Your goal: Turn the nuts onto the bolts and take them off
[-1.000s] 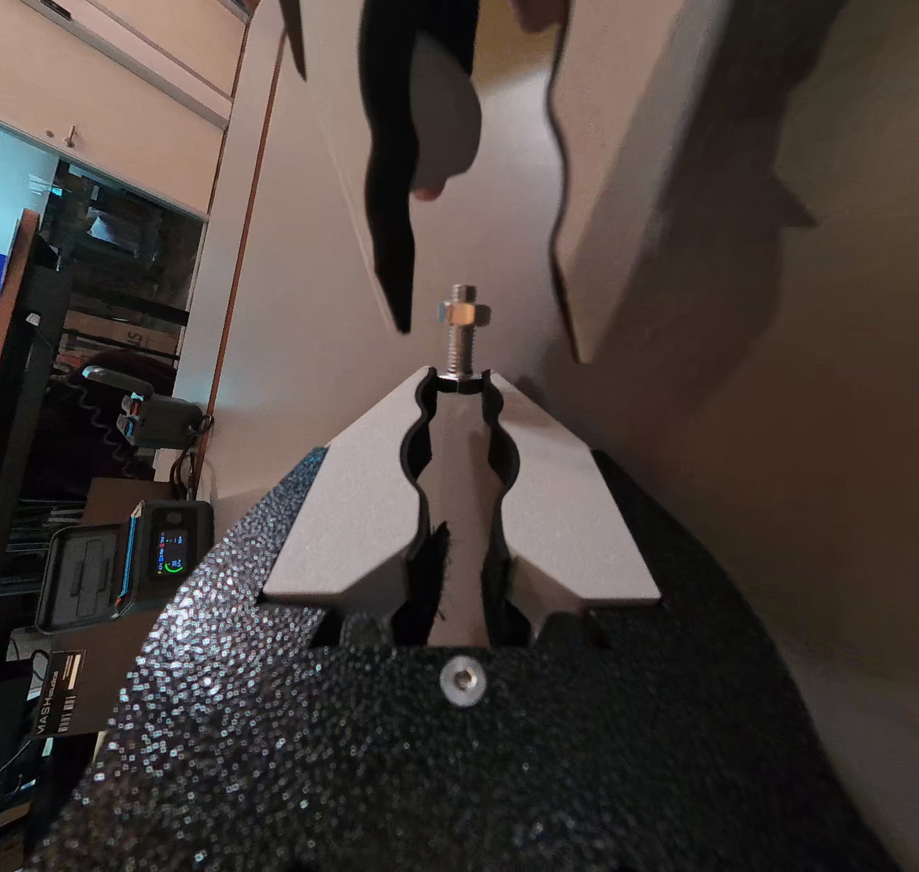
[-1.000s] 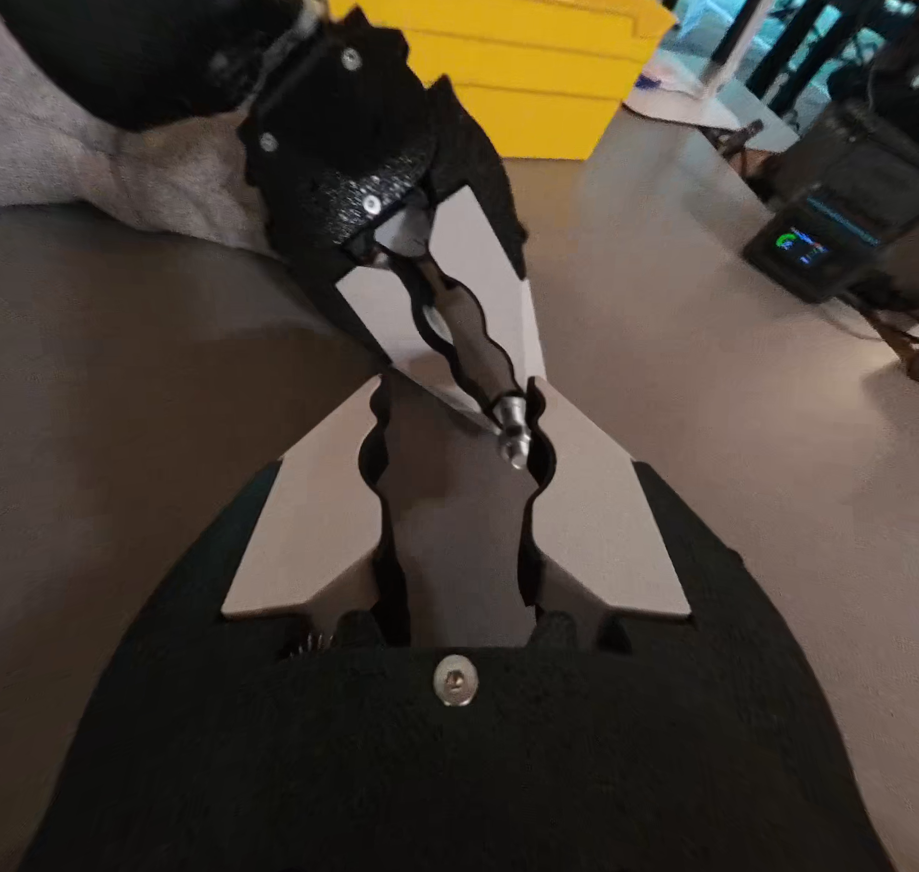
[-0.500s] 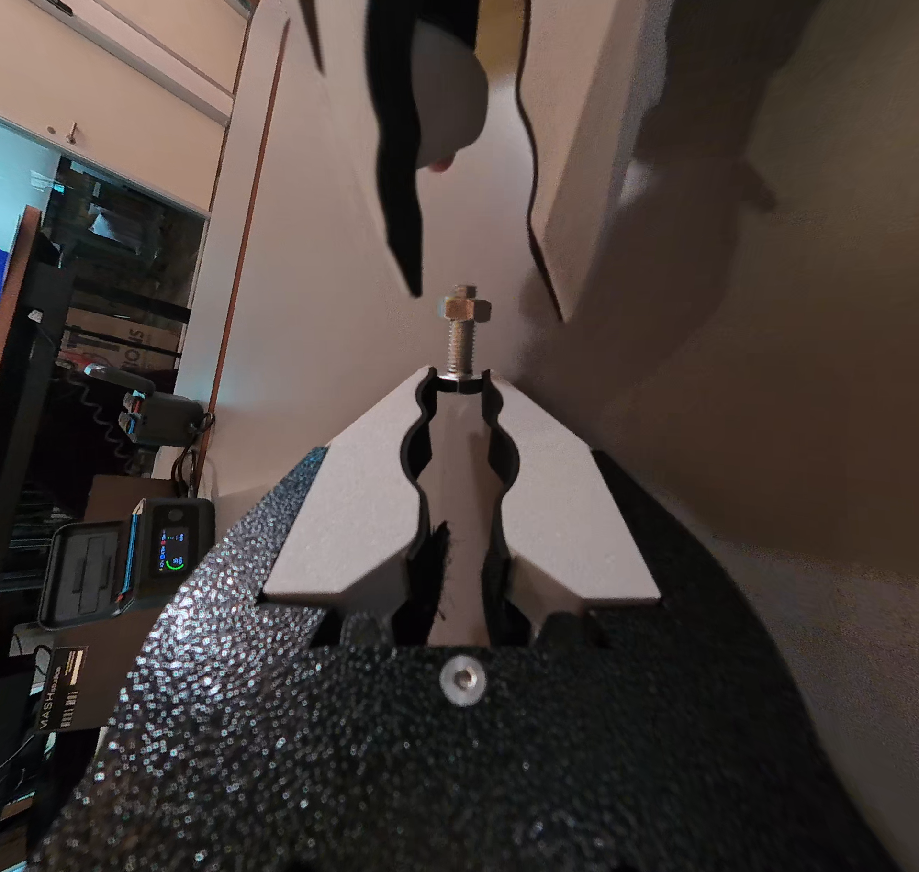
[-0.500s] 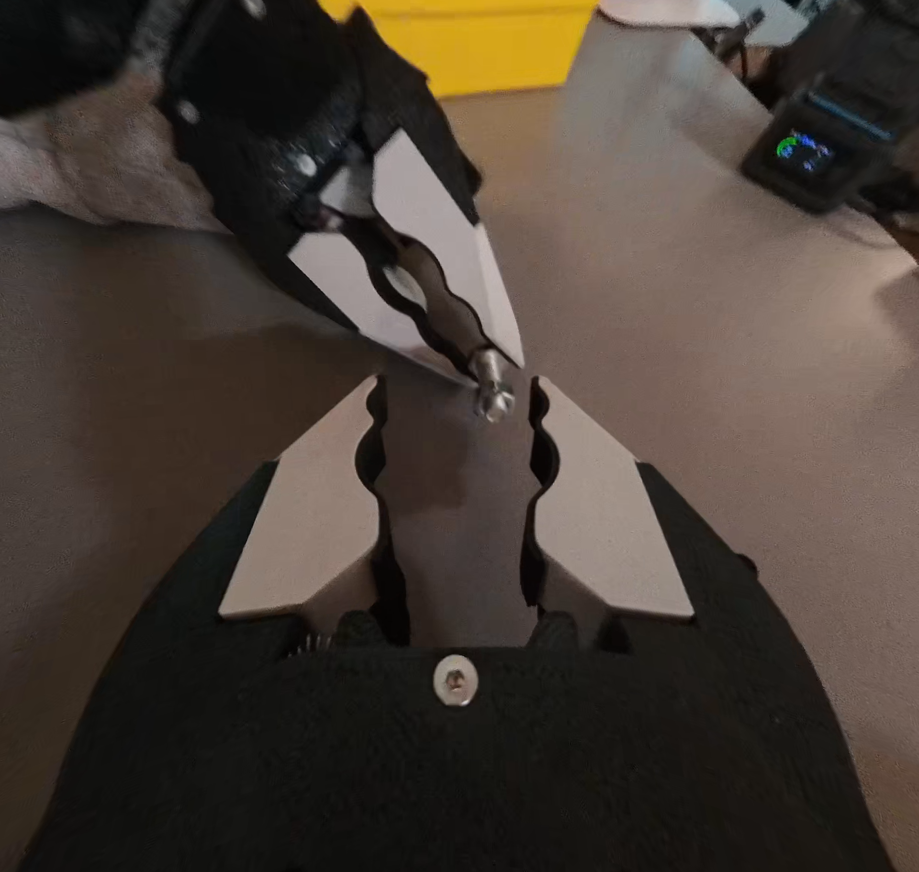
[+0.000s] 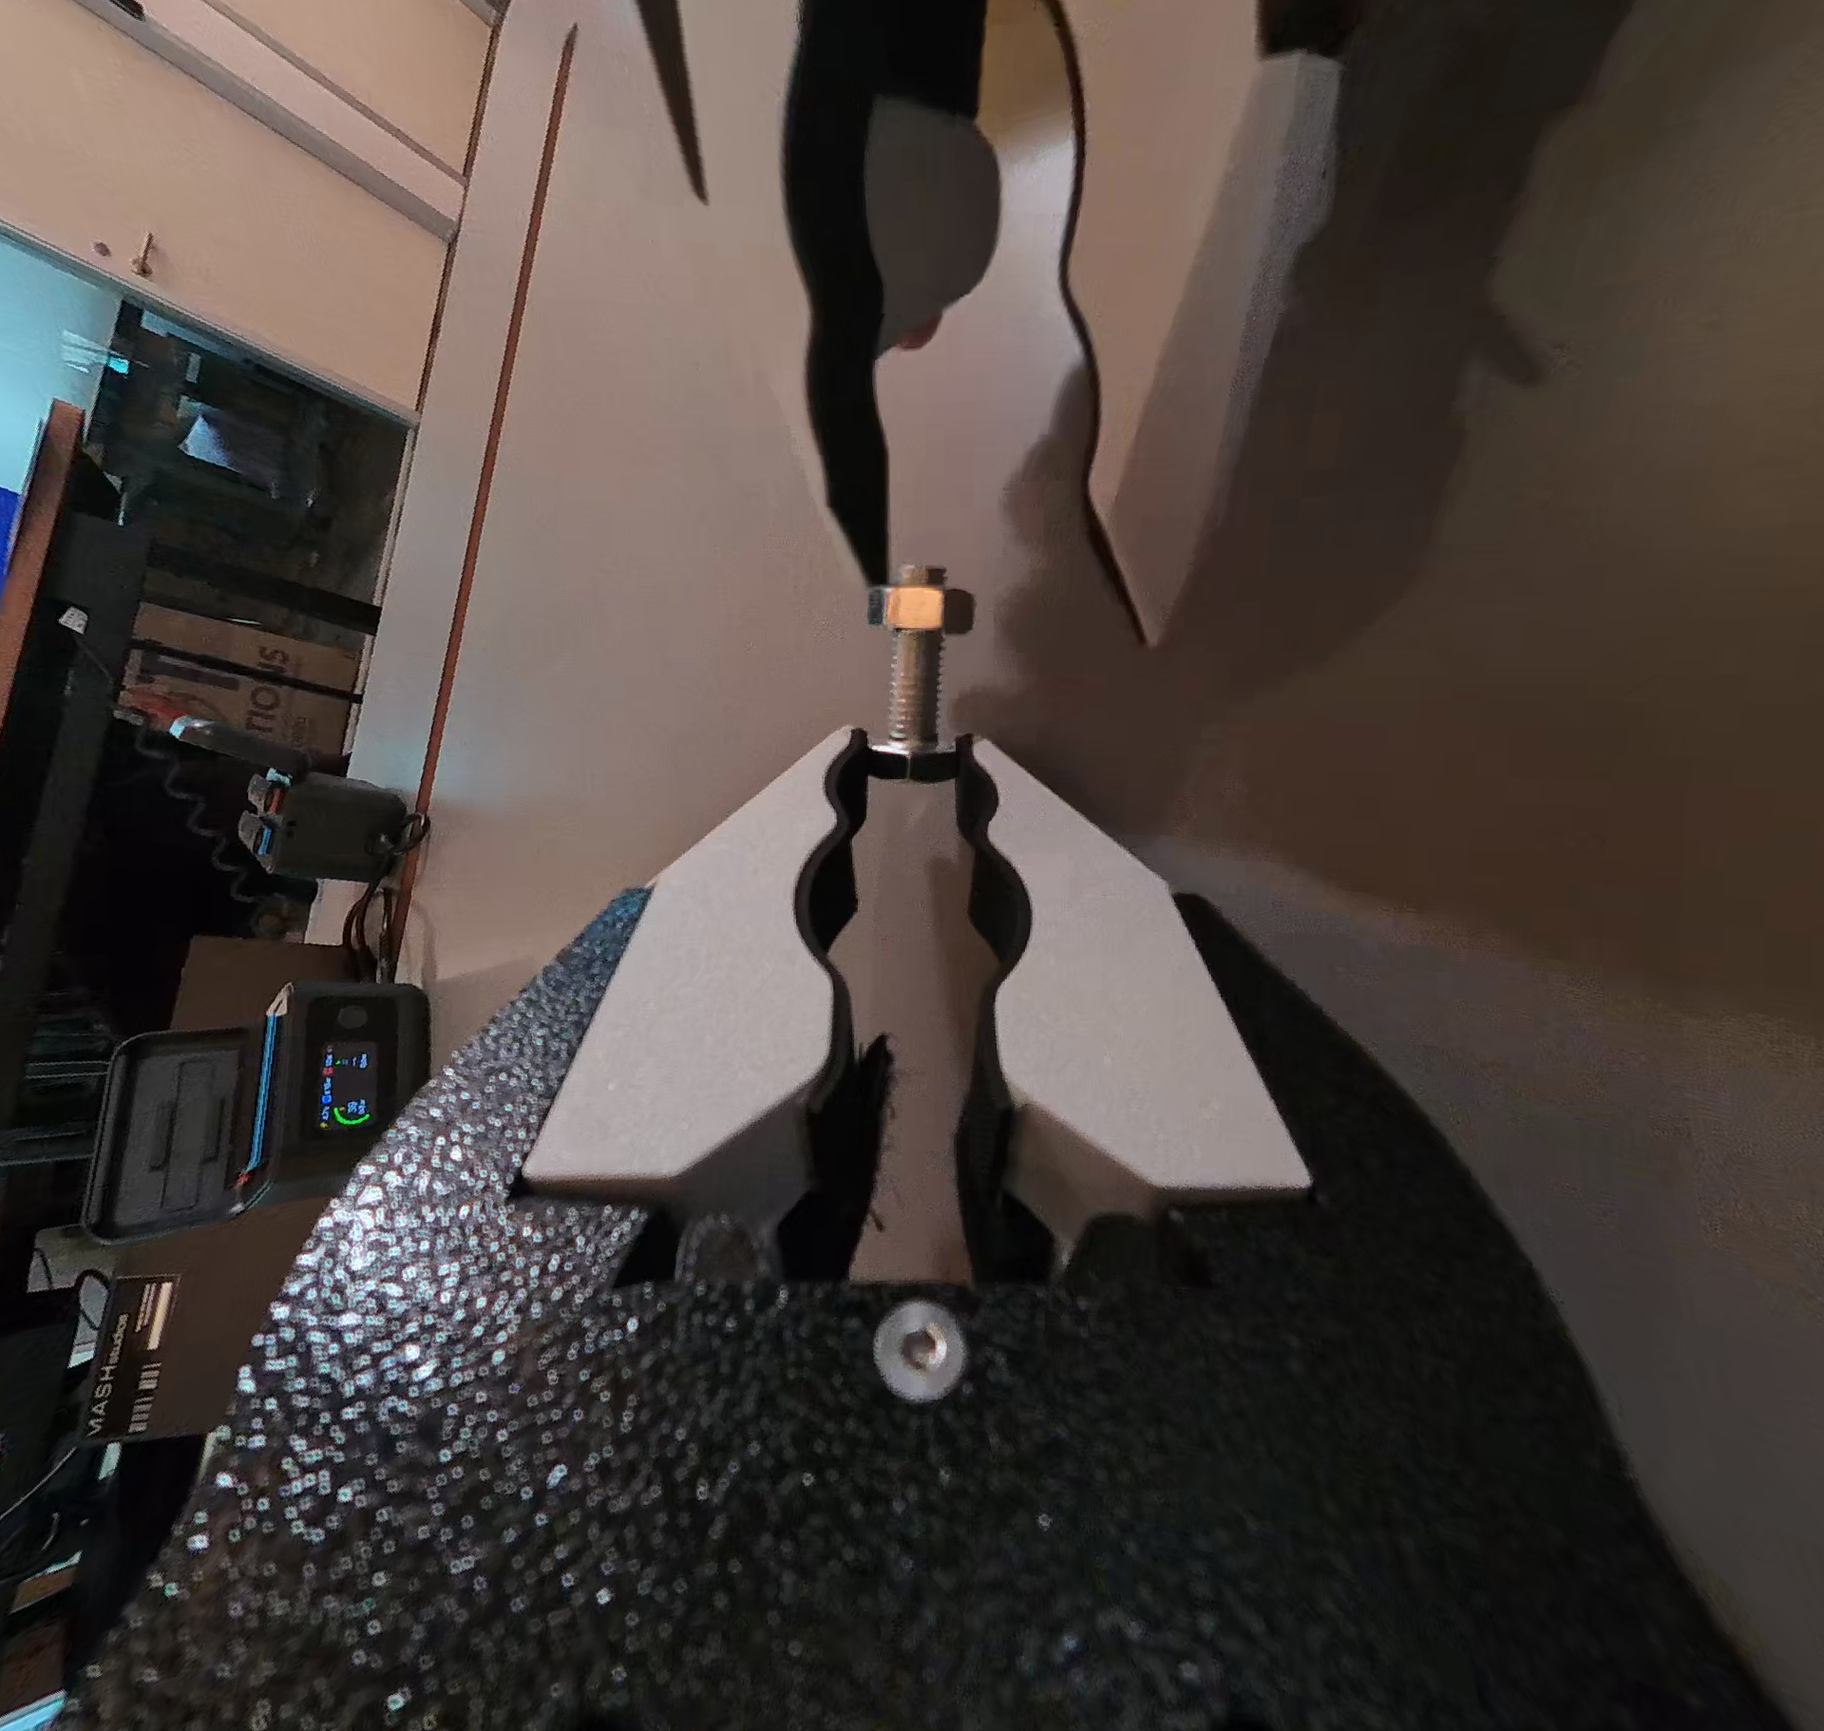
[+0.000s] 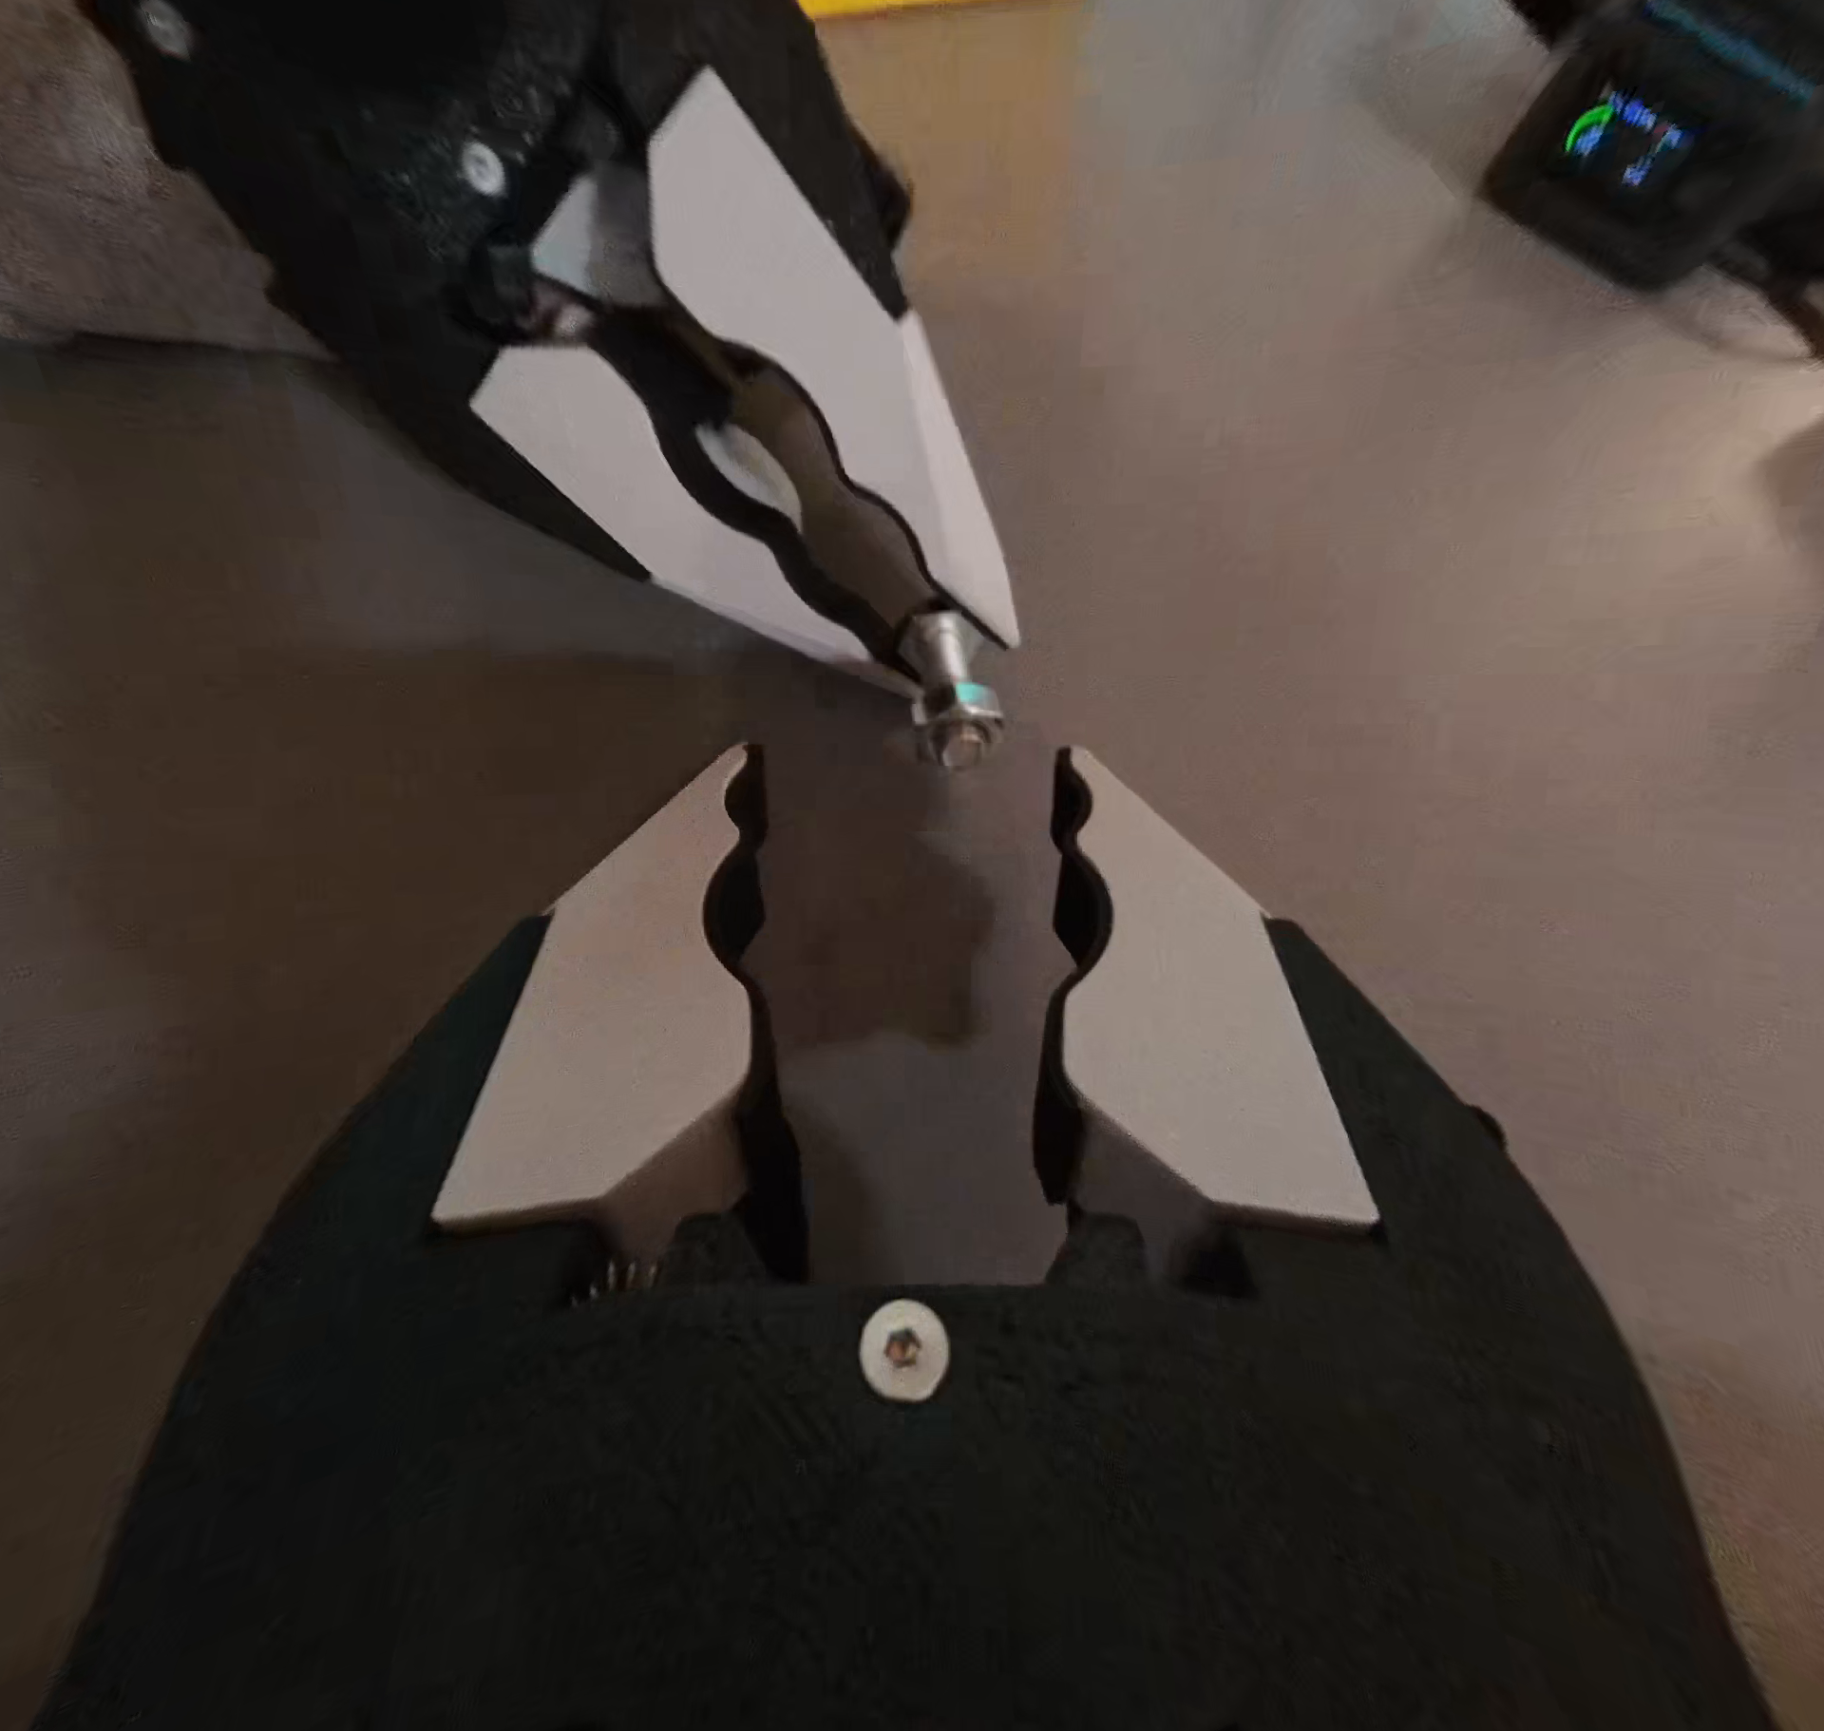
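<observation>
Steel bolt (image 5: 914,697), threaded with a hexagonal nut (image 5: 920,610) near its tip, is pinched by its head in the left gripper (image 5: 914,756), while the right gripper (image 6: 906,764) is held spread before it.

left gripper (image 5: 913,746): black pebbled body | 2 grey wavy-edged fingers (image 5: 711,993) | 1 silver screw (image 5: 921,1350)

right gripper (image 6: 906,764) pulled back from the bolt (image 6: 943,662), its fingertips now just short of the nut (image 6: 962,711) instead of beside it, left gripper (image 5: 913,751) carried nearer to the camera
</observation>
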A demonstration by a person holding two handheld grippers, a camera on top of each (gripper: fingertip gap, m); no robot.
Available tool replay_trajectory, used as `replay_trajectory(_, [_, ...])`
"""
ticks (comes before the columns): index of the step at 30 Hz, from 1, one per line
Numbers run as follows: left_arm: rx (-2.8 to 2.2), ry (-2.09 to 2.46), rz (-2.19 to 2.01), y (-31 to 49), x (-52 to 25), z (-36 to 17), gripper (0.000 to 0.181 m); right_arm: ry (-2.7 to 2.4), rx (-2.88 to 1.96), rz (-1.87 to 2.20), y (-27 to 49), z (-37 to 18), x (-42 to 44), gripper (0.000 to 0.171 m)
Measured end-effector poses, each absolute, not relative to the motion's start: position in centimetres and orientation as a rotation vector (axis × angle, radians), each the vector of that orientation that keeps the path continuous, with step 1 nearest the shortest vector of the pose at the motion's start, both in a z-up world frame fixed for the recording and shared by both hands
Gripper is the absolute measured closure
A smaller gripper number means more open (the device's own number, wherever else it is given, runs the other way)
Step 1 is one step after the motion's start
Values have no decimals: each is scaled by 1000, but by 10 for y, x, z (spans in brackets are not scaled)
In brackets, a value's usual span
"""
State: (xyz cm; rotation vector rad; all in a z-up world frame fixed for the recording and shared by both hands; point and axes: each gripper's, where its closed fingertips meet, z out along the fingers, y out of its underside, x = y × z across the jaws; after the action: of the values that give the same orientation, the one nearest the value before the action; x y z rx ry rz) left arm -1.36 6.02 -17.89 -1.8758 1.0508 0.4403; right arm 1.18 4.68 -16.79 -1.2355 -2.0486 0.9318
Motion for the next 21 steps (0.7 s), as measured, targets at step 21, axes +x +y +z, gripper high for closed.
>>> replay_trajectory(21, [-1864,1066,440,61,-12,-180,165,-2020,-866,1164,4,-137,17,124])
